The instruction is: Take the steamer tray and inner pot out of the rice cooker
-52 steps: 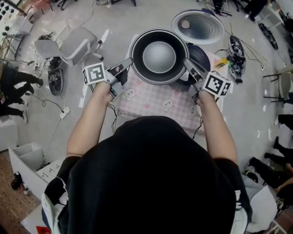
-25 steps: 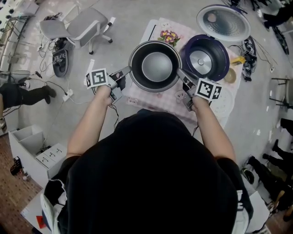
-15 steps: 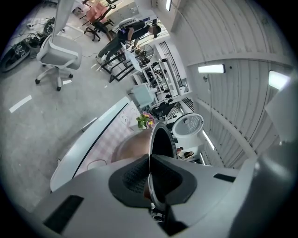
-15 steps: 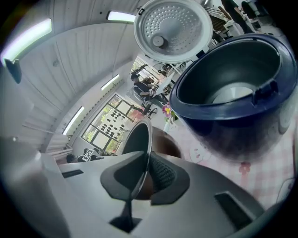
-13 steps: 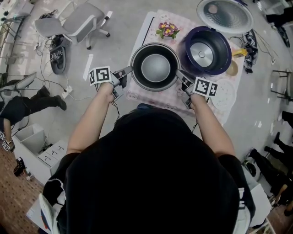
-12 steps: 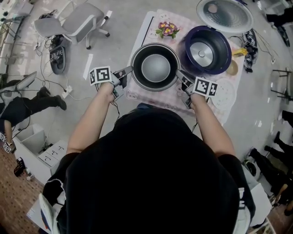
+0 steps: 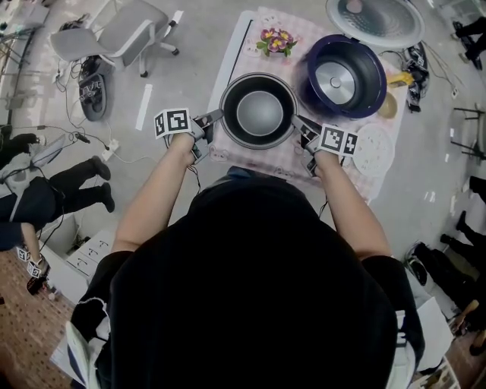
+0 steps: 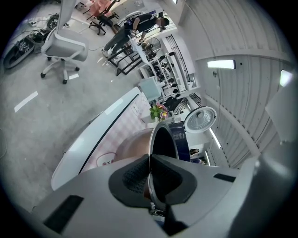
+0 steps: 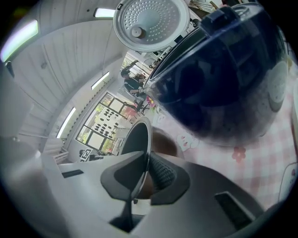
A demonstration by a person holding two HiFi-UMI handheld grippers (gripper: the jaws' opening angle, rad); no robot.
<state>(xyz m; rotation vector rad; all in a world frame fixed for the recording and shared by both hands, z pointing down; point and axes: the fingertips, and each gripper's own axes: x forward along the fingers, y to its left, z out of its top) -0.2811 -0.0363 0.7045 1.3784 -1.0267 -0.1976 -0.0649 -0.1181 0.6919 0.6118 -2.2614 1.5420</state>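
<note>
The dark inner pot with its grey bottom is held level over the pink checked cloth, left of the rice cooker. My left gripper is shut on the pot's left rim and my right gripper on its right rim. In the left gripper view the thin rim runs between the pressed pads. The right gripper view shows the same grip on the rim. A white perforated steamer tray lies on the cloth, right of my right hand. I cannot tell whether the pot touches the cloth.
The dark blue cooker stands open and empty, its round lid tipped back. A small pot of flowers stands at the table's far edge. A grey office chair and cables lie on the floor to the left. People stand at the left edge.
The pot, held by both grippers, has moved left from over the cooker and come down toward the cloth. Both grips stay the same.
</note>
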